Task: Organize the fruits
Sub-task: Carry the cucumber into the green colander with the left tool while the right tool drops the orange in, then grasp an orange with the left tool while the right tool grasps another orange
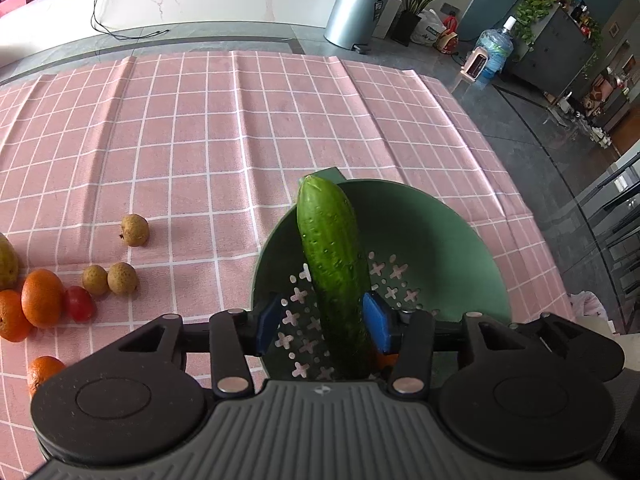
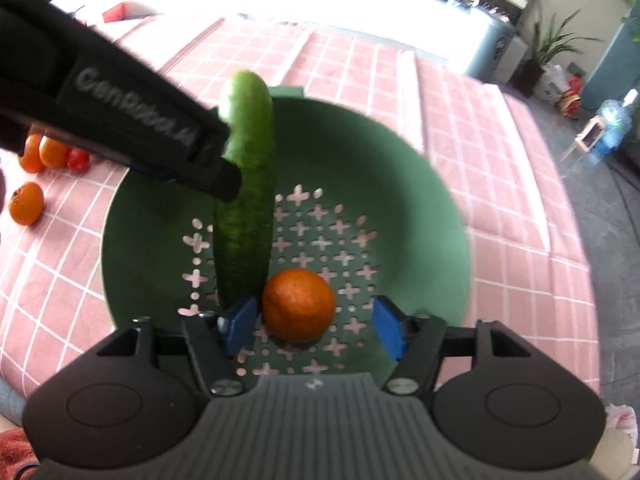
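Over the green colander (image 2: 400, 184) on the pink checked table (image 1: 200, 140), the left gripper (image 1: 324, 322) stands apart around a cucumber (image 1: 332, 248), its right pad touching. The right gripper (image 2: 316, 324), jaws apart, straddles an orange (image 2: 298, 304) inside the colander. The left gripper's strap reads roughly "GenRobot" (image 2: 132, 100), blurred.

A pink checked cloth (image 1: 240, 128) with soft creases covers the table. The green colander (image 2: 400, 184) looks like smooth matt plastic (its floor pierced with cross-shaped holes). The cucumber (image 1: 332, 248) has glossy, pimpled skin; the orange (image 2: 298, 304) in the colander is dimpled and dull. The left hand-held gripper (image 1: 322, 322) is matt black plastic with blue, rubbery-looking pads. The bin (image 1: 356, 10) is brushed metal.
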Tool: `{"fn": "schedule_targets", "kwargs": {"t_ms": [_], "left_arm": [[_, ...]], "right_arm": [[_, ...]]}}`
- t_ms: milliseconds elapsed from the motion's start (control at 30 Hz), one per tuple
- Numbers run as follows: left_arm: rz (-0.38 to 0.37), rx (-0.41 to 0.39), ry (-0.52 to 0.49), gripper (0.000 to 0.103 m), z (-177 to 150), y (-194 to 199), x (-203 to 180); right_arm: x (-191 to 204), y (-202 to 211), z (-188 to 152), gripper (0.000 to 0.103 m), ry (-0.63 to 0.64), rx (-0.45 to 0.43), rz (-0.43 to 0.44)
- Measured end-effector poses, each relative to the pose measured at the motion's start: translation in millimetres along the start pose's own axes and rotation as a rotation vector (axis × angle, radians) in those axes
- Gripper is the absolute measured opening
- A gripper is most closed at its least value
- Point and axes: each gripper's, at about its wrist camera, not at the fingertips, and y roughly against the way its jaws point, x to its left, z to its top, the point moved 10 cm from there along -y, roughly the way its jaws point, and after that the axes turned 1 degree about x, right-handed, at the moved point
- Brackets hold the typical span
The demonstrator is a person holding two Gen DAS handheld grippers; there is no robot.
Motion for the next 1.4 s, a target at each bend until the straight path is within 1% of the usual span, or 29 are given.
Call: {"fn": "schedule_targets", "kwargs": {"t_ms": [33,67,200,300,367,467,567,667,733,800,867,900,1000,1033,1133,1167,1233,1300,1333,1400], "left_arm": [[-0.01,-0.004,-0.001,0.058,0,4,-1],[-0.018,-0.01,-0.004,0.06,-1,8,-1],[-0.026,-0.029,-0.03,0.061,-3,21,-2],[-0.054,-0.038,-0.026,0.061,-6,34,2],[-0.078,-0.052,-0.022,0.061,-8,47,7],[-0.067,-0.078,-0.02,0.061,-10,66,21],[-0.05,-0.111,-0.02,0.061,-10,85,35],[-0.026,-0.135,-0.014,0.061,-13,102,56],[-0.004,-0.153,-0.01,0.061,-15,112,72],[0.012,-0.166,0.014,0.061,-17,119,90],[0.002,-0.165,0.065,0.061,-21,123,110],[-0.005,-0.161,0.09,0.061,-23,124,119],[0.009,-0.155,0.128,0.06,-29,124,143],[0.016,-0.154,0.134,0.06,-31,124,150],[0.024,-0.141,0.165,0.06,-39,121,171],[0.029,-0.138,0.171,0.06,-41,120,178],[0.046,-0.134,0.165,0.058,-42,116,191],[0.081,-0.135,0.142,0.058,-41,114,201],[0.108,-0.144,0.122,0.058,-40,114,207],[0.138,-0.166,0.092,0.058,-34,113,216]], "right_arm": [[-1,1,0,0.07,-0.003,-0.008,-0.008],[-1,5,0,0.072,-0.005,-0.016,-0.018],[-2,13,-2,0.072,-0.008,-0.042,-0.056],[-3,18,-5,0.073,-0.034,-0.07,-0.081],[-4,26,-6,0.073,-0.063,-0.106,-0.096],[-3,39,-5,0.073,-0.118,-0.173,-0.096],[4,54,-4,0.073,-0.196,-0.257,-0.065],[21,66,4,0.073,-0.271,-0.32,0.008],[37,70,10,0.073,-0.296,-0.354,0.063],[55,76,19,0.073,-0.287,-0.4,0.106],[75,83,26,0.073,-0.25,-0.452,0.143],[85,85,30,0.073,-0.231,-0.465,0.148],[112,83,38,0.069,-0.192,-0.467,0.179],[120,80,40,0.065,-0.185,-0.457,0.193],[141,69,44,0.064,-0.17,-0.419,0.23],[147,64,45,0.058,-0.17,-0.405,0.244],[159,56,47,0.053,-0.167,-0.379,0.257],[167,47,49,0.053,-0.159,-0.354,0.254],[170,42,51,0.051,-0.154,-0.344,0.252],[176,34,57,0.049,-0.143,-0.331,0.252]]}}
